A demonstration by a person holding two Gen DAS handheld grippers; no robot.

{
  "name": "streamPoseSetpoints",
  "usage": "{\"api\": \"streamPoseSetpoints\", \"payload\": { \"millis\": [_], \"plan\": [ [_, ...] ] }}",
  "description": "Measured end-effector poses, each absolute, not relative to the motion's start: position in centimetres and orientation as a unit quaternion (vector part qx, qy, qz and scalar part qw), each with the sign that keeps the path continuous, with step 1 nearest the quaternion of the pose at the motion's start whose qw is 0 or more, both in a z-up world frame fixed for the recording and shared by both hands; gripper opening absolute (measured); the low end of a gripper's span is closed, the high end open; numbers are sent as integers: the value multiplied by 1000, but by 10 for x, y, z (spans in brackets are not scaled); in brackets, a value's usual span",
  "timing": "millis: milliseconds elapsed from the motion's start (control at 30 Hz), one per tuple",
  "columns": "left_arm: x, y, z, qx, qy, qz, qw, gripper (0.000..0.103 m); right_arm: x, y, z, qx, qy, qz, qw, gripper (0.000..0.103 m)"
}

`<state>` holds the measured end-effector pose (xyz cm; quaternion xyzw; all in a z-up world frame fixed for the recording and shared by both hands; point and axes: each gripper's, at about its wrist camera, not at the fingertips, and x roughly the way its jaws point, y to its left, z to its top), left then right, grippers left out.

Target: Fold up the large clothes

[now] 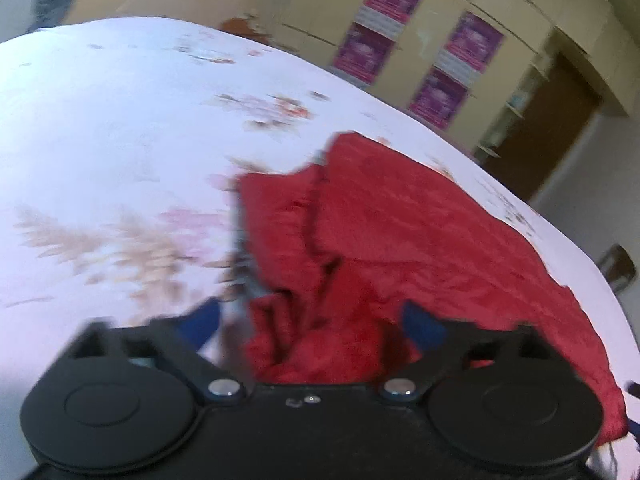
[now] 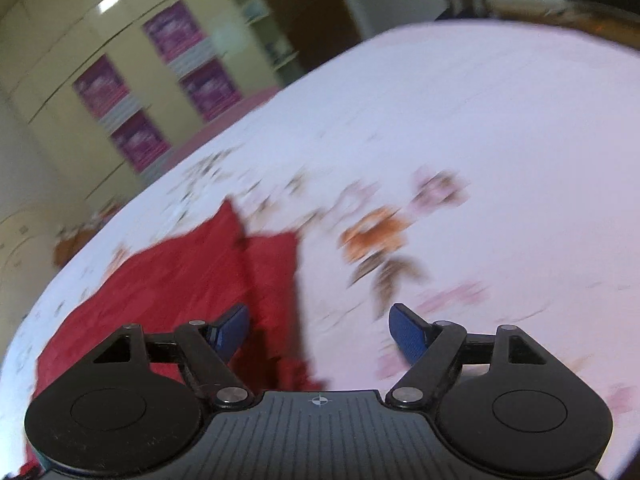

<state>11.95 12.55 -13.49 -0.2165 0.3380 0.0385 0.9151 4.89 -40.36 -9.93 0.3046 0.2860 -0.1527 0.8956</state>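
The left tongs (image 1: 316, 326) hang released over the near, bunched edge of the red garment (image 1: 400, 224), probably lined up to pinch it. The garment lies spread on the floral bedsheet (image 1: 100, 120). The right tongs (image 2: 320, 330) hover released over the garment's right edge (image 2: 280, 280), grasping nothing.

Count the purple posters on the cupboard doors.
4: upper left, lower left, upper right and lower right in the right wrist view, on cream cupboard doors. None looks hidden.
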Motion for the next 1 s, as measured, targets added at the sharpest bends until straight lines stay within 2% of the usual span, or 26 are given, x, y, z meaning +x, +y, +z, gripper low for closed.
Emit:
{"api": "streamPoseSetpoints", "payload": {
  "millis": [133, 167, 200, 233, 267, 367, 400, 433, 500, 533, 567, 600, 700, 800, 933, 1000],
  "plan": [
    [88, 151, -138, -285, 330, 43, 899, 100, 30, -401, -80, 287, 267, -160, 906, 76],
    [81, 155, -138, -303, 326, 40, 895, 96, 27, -397, -76, 280, 264, -149, 911, 73],
    [76, 158, -138, -323, 324, 33, 888, 92, 27, -392, -72, 273, 265, -136, 915, 63],
    [73, 158, -139, -340, 321, 23, 884, 90, 29, -386, -70, 266, 272, -117, 917, 32],
    [73, 157, -142, -359, 320, 12, 877, 87, 32, -378, -69, 264, 282, -98, 917, 12],
    [84, 145, -148, -377, 325, 2, 867, 86, 43, -346, -70, 266, 296, -45, 916, 11],
    [92, 140, -148, -374, 323, -4, 869, 81, 48, -332, -70, 264, 303, -22, 916, 10],
    [98, 137, -149, -376, 323, -10, 868, 78, 52, -317, -70, 259, 309, -2, 915, 1],
    [112, 131, -153, -393, 324, -10, 860, 74, 62, -283, -69, 244, 321, 45, 914, 0],
    [118, 128, -153, -399, 322, -13, 859, 67, 67, -266, -69, 234, 328, 69, 913, 0],
    [124, 125, -154, -394, 325, -10, 860, 43, 72, -250, -69, 222, 333, 89, 912, 0],
    [130, 123, -155, -385, 331, -2, 862, 32, 76, -235, -69, 210, 336, 103, 912, 0],
    [128, 126, -152, -395, 311, -5, 865, 20, 89, -201, -73, 184, 347, 123, 911, 0],
    [119, 125, -141, -383, 289, -28, 877, 19, 100, -184, -87, 179, 368, 131, 903, 0],
    [125, 123, -148, -370, 310, -37, 875, 19, 120, -167, -130, 154, 411, 119, 891, 0],
    [128, 125, -147, -369, 311, -41, 875, 19, 125, -167, -128, 165, 416, 113, 887, 0]
  ]
}}
